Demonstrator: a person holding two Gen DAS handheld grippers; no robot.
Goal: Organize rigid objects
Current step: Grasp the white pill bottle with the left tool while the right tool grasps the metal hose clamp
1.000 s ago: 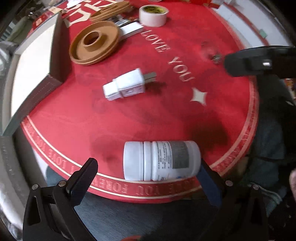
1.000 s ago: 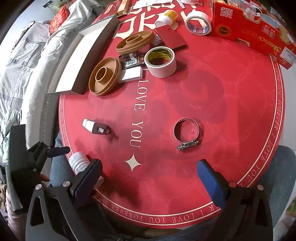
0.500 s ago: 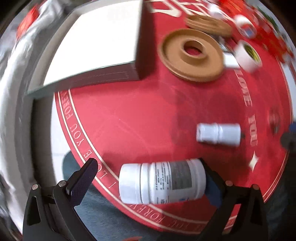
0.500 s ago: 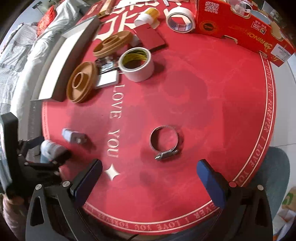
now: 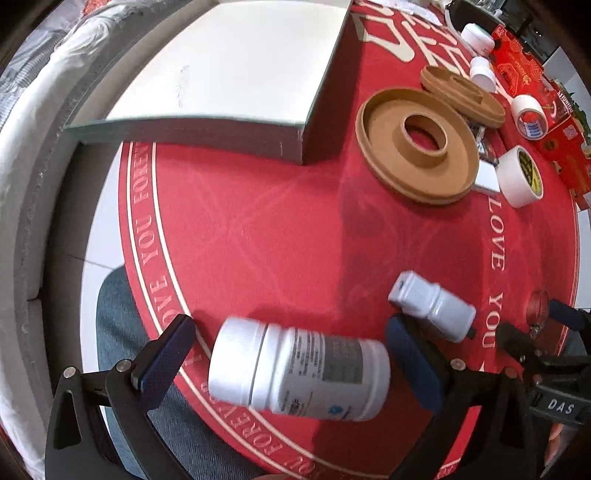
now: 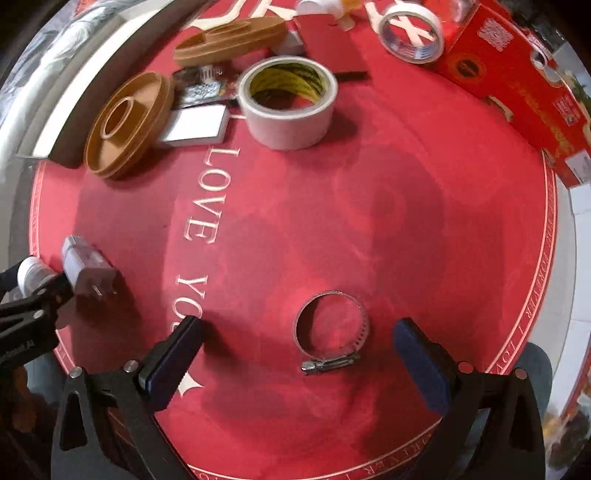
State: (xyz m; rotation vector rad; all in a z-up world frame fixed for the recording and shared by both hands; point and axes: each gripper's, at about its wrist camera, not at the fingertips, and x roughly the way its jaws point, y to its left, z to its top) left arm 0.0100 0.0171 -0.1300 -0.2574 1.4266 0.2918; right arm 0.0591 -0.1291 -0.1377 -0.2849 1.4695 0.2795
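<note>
A white pill bottle [image 5: 299,371] lies sideways between the fingers of my left gripper [image 5: 291,365]. The jaws stand wide; the right pad [image 5: 413,362] touches the bottle's base, the left pad [image 5: 162,354] stands apart from the cap. The bottle hangs over the table's near edge. A white plug adapter [image 5: 432,310] lies just beyond the right pad; it also shows in the right wrist view [image 6: 88,269]. My right gripper [image 6: 295,358] is open over a metal hose clamp [image 6: 332,332] on the red mat [image 6: 406,221].
A flat white box [image 5: 236,74] sits at the far left. Two brown discs [image 5: 417,144] [image 5: 461,96], a white tape roll [image 6: 288,99], a clear tape roll [image 6: 412,31], a small white card [image 6: 195,125] and a red carton [image 6: 517,77] lie beyond.
The left gripper has swung left and closer to the table edge; the bottle now lies tilted between wide jaws. The right gripper has moved forward over the hose clamp.
</note>
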